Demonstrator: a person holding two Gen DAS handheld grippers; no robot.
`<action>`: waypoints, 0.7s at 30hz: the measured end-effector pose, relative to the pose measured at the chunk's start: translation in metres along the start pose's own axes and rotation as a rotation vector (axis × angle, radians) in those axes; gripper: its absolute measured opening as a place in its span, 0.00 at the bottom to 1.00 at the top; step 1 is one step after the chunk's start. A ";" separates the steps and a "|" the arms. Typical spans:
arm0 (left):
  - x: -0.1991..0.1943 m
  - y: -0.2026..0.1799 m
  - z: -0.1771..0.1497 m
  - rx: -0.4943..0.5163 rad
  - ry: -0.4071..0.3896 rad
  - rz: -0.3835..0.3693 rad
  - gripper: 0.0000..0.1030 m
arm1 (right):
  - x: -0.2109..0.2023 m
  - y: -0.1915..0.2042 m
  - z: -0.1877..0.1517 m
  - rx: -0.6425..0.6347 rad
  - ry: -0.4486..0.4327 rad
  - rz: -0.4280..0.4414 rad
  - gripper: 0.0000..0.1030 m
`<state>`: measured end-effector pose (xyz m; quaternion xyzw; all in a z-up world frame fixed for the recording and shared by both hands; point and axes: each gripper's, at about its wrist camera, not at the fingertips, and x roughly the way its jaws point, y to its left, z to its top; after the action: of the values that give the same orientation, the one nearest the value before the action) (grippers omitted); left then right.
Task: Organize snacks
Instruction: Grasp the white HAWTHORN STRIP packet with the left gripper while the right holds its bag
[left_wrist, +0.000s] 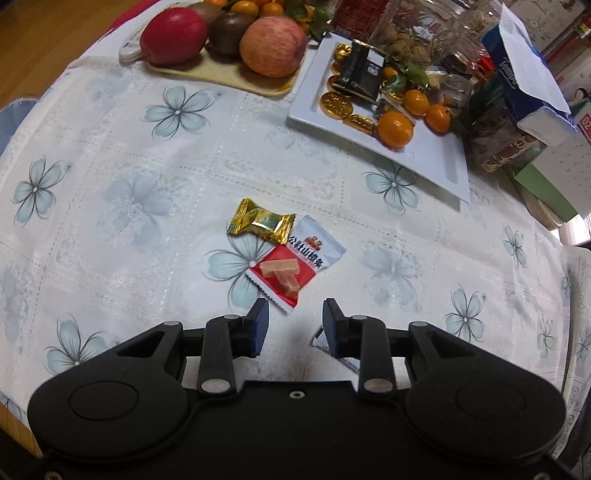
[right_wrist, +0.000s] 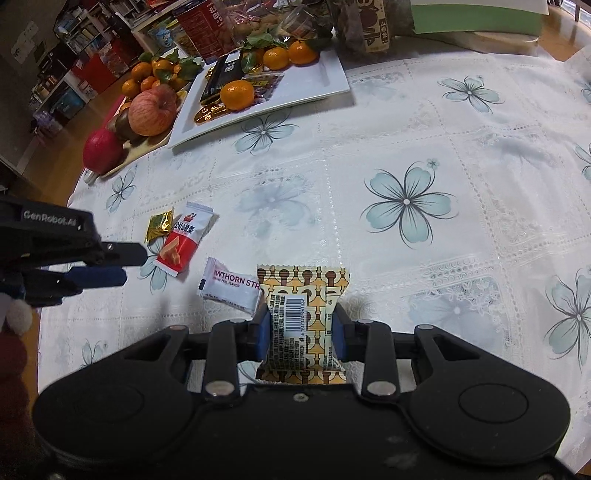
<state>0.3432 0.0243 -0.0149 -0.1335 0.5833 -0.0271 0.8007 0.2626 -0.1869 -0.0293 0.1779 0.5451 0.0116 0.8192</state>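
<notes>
Left wrist view: the left gripper (left_wrist: 295, 325) hung with jaws apart and nothing between them, just short of a red-and-white hawthorn-strip packet (left_wrist: 295, 266) printed with Chinese characters; a gold foil candy (left_wrist: 260, 220) touched its far end. Open flowered white tablecloth (left_wrist: 110, 206) surrounded both.

Right wrist view: the right gripper (right_wrist: 302, 332) pinched a yellow patterned snack packet (right_wrist: 301, 321) showing a barcode. Beside it lay a white wrapper reading "WTHORN STR" (right_wrist: 231, 286); the other gripper read "GenRobot.AI". A white rectangular plate (right_wrist: 332, 79) stood well apart.
</notes>
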 end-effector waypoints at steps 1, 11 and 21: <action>0.001 -0.005 -0.001 0.014 -0.018 0.011 0.39 | -0.002 0.002 -0.001 -0.012 0.001 0.008 0.34; 0.030 -0.043 -0.010 0.133 -0.032 0.088 0.39 | -0.030 -0.011 0.000 -0.010 -0.044 0.028 0.34; 0.054 -0.061 -0.025 0.220 0.012 0.164 0.39 | -0.041 -0.035 0.008 0.086 -0.044 0.044 0.34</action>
<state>0.3437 -0.0497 -0.0571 0.0034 0.5905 -0.0263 0.8066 0.2474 -0.2306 -0.0010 0.2252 0.5229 0.0023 0.8221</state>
